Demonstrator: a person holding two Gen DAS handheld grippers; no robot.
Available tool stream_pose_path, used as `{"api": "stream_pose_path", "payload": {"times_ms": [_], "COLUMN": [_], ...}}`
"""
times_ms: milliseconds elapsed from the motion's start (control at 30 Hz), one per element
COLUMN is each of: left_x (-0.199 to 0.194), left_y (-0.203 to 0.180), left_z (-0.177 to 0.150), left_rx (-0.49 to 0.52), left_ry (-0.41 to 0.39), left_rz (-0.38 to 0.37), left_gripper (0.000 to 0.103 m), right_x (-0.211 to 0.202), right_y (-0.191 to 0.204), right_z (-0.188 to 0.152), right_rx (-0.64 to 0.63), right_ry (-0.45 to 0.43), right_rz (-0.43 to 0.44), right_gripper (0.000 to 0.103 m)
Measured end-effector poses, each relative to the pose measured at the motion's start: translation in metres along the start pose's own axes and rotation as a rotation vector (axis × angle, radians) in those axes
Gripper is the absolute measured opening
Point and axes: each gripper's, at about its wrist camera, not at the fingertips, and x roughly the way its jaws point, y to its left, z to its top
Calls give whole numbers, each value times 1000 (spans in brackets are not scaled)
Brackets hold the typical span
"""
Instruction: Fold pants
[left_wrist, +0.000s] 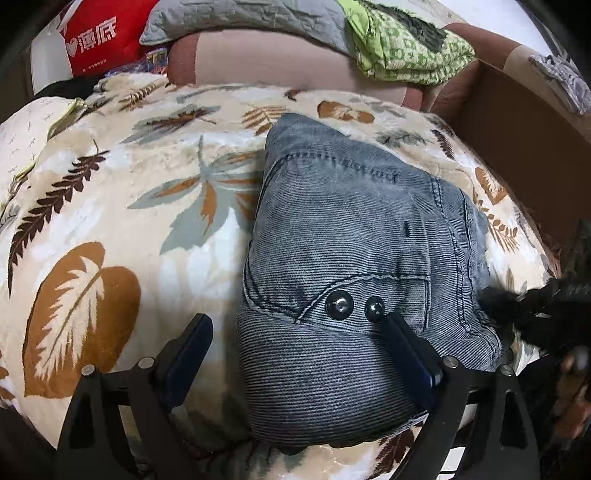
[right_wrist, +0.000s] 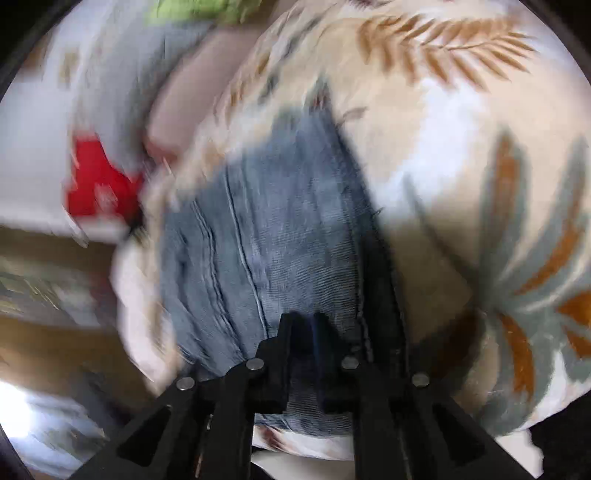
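the pants lie folded into a compact denim bundle on the leaf-print blanket of the bed, two dark snaps facing up near its near end. its long axis runs from near to far, leaning a little left at the far end. my left gripper hangs over the near end with its jaws released and wide: one finger stands off the bundle's left edge, the other lies over the denim just by the snaps, and nothing is clamped. my right gripper comes in from the bundle's right side (its view is badly smeared), jaws nearly clenched with denim showing around them; i cannot tell whether any cloth is pinched. i judge the fold almost done, and my left hand sits nearer the near end for any last pat or tuck. beyond the blanket, a green cloth and a red bag sit far back.
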Motion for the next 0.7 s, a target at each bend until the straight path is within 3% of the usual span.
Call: {"api": "stream_pose_path", "payload": {"times_ms": [100, 200, 267, 300, 367, 400, 433, 567, 667, 700], "left_x": [2, 2, 2, 2, 2, 2, 1, -15, -35, -33], "left_y": [1, 2, 2, 2, 2, 3, 4, 10, 9, 8], "left_z": [0, 0, 0, 0, 0, 0, 0, 6, 9, 9], "left_rx": [-11, -15, -14, -16, -20, -22, -29, -86, -76, -66], "left_ry": [1, 1, -1, -1, 1, 2, 2, -14, -120, -122], "left_rz": [-2, -6, -6, -6, -15, -18, -30, -72, -62, -47], "left_gripper": [96, 96, 97, 97, 97, 97, 96, 96, 96, 96], "right_x": [-19, -19, -2, 10, 41, 51, 45, 29, 42, 53], "right_y": [38, 79, 92, 86, 63, 47, 47, 112, 167, 187], "right_z": [10, 29, 48, 60, 77, 80, 79, 80, 82, 80], "right_rx": [-124, -240, -283, -273, -214, -153, -134, -329, -494, -565], "right_ry": [-49, -71, -77, -69, -16, 27, 4, -29, -15, 13], "right_rz": [-71, -25, -6, -27, -198, -211, -178, -260, -286, -297], "right_gripper": [15, 15, 27, 31, 39, 40, 41, 45, 80, 82]}}
